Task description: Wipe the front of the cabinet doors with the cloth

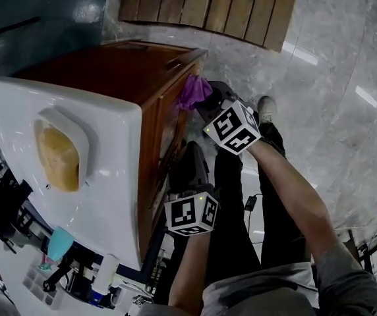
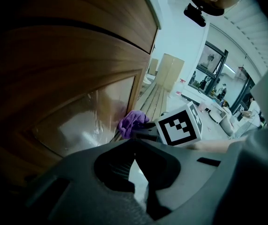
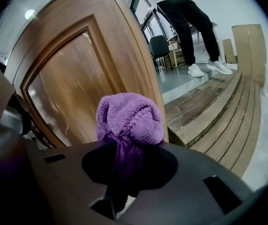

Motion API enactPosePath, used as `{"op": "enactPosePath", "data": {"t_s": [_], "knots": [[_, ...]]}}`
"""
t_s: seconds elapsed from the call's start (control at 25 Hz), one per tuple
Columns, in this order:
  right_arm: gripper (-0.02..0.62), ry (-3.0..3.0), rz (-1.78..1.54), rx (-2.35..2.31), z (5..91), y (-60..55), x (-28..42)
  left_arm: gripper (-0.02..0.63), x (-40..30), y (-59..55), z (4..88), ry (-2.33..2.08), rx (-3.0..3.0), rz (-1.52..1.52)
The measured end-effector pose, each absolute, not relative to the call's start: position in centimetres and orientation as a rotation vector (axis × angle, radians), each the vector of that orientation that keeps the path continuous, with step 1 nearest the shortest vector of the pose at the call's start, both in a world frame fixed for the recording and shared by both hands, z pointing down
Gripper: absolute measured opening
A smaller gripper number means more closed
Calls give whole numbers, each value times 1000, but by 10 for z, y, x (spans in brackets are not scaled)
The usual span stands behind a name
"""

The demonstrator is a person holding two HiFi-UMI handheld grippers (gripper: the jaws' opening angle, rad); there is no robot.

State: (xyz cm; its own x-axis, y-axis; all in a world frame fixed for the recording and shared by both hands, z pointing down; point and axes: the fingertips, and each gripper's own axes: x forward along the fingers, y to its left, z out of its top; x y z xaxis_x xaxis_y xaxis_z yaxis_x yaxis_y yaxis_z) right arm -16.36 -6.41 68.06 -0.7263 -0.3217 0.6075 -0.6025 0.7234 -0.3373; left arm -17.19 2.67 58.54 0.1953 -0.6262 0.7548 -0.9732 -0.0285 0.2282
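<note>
The cloth (image 3: 130,118) is pinched by the right gripper (image 3: 121,170) and bunched ahead of its jaws. The door (image 3: 73,88) lies just beside it at ten o'clock. The left gripper (image 2: 136,167) is pressed together, empty and farther off.

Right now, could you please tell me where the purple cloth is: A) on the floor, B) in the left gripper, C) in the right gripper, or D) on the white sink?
C: the purple cloth is pinched in the jaws of the right gripper, while the left gripper holds nothing.
</note>
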Motion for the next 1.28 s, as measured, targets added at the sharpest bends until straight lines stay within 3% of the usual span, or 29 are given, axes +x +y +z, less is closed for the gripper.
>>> {"op": "enactPosePath", "data": {"t_s": [0.92, 1.28], "knots": [[77, -2171, 721, 659, 751, -68, -146, 8, -176, 30, 612, -1502, 1696, 627], [77, -2175, 768, 741, 739, -42, -116, 8, -175, 45, 601, -1512, 1707, 598]]}}
